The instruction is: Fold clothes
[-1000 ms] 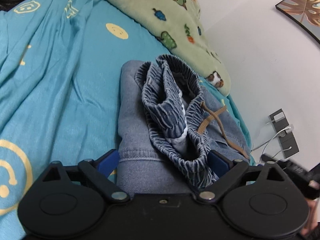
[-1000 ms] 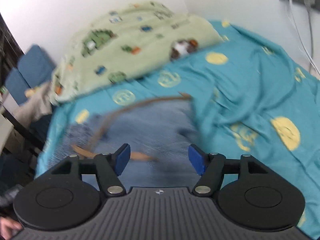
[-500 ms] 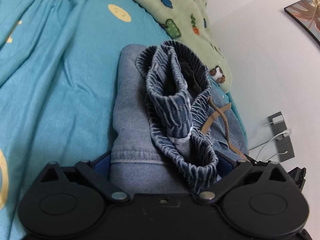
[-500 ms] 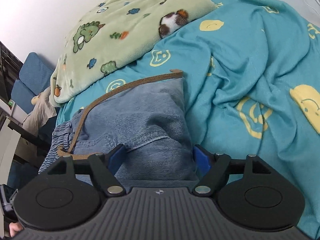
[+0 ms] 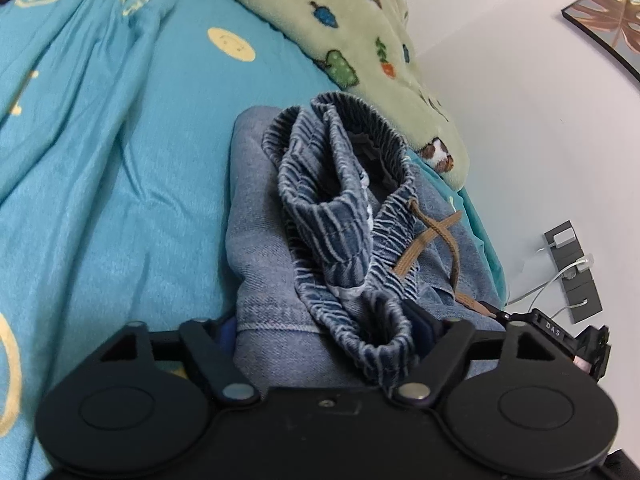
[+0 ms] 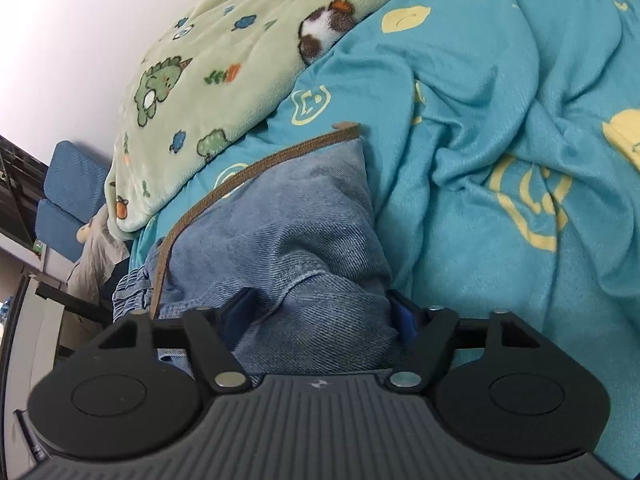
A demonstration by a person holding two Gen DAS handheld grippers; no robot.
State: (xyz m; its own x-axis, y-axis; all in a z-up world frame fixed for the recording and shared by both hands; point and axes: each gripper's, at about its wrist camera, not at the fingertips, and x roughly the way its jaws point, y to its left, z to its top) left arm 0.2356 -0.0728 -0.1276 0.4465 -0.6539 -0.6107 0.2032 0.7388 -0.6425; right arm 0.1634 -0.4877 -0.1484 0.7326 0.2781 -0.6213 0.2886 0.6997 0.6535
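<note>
Folded blue denim trousers (image 5: 264,216) lie on the teal bedsheet (image 5: 100,168), with the ribbed elastic waistband (image 5: 332,216) bunched on top and a brown drawstring (image 5: 428,236) trailing across. My left gripper (image 5: 324,328) is open with its jaws on either side of the near end of the bundle. In the right wrist view the same trousers (image 6: 304,236) fill the space between the jaws of my right gripper (image 6: 320,316), which is also open. The drawstring (image 6: 240,172) runs along their far edge.
A green cartoon-print blanket (image 5: 360,28) (image 6: 224,64) is heaped at the head of the bed by the white wall. A wall socket with white cables (image 5: 572,268) and a framed picture (image 5: 612,16) are on the right. Blue cushions (image 6: 64,196) stand beyond the bed.
My right gripper has swung down and forward until the trousers sit between its jaws. My left gripper has pushed further onto the bundle. The trousers have stayed in place.
</note>
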